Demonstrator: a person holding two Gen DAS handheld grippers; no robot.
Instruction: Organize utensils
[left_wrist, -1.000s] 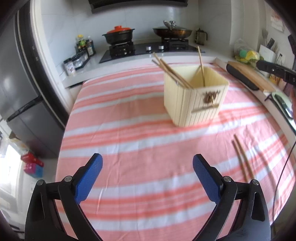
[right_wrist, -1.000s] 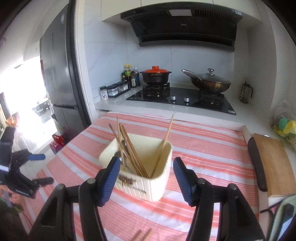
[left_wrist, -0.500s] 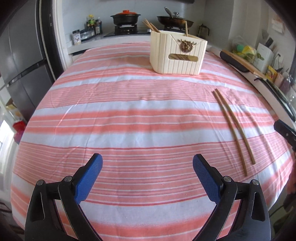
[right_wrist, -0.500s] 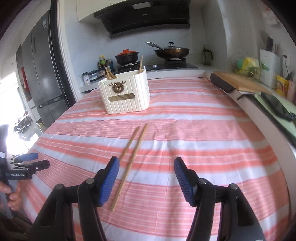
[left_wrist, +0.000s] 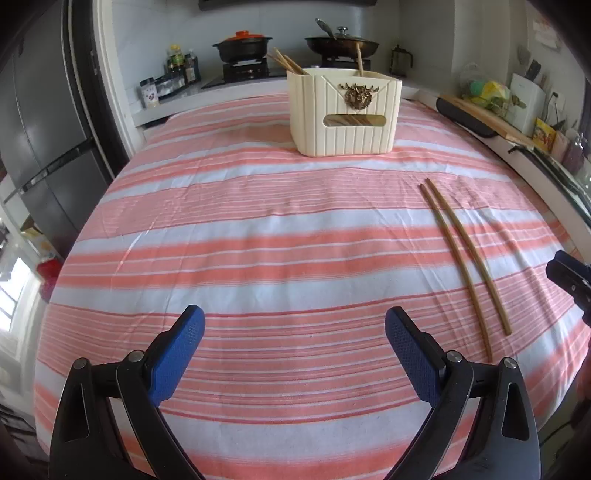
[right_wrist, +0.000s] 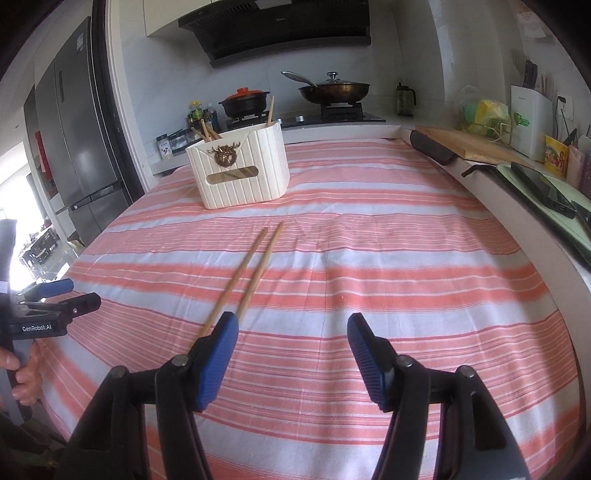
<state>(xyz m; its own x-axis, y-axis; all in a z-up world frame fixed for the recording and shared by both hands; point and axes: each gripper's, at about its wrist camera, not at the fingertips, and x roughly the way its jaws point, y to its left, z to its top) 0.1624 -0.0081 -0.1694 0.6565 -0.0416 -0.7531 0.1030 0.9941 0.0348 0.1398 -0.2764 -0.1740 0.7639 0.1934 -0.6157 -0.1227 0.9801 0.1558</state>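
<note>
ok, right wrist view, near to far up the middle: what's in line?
right gripper → chopsticks on the striped cloth → cream holder → red-lidded pot on the stove

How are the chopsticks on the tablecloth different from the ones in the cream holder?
The loose pair of chopsticks lies flat on the striped tablecloth; the chopsticks in the cream holder stand tilted. The loose pair shows full length; the holder's show only upper ends. All look like plain brown wood.
</note>
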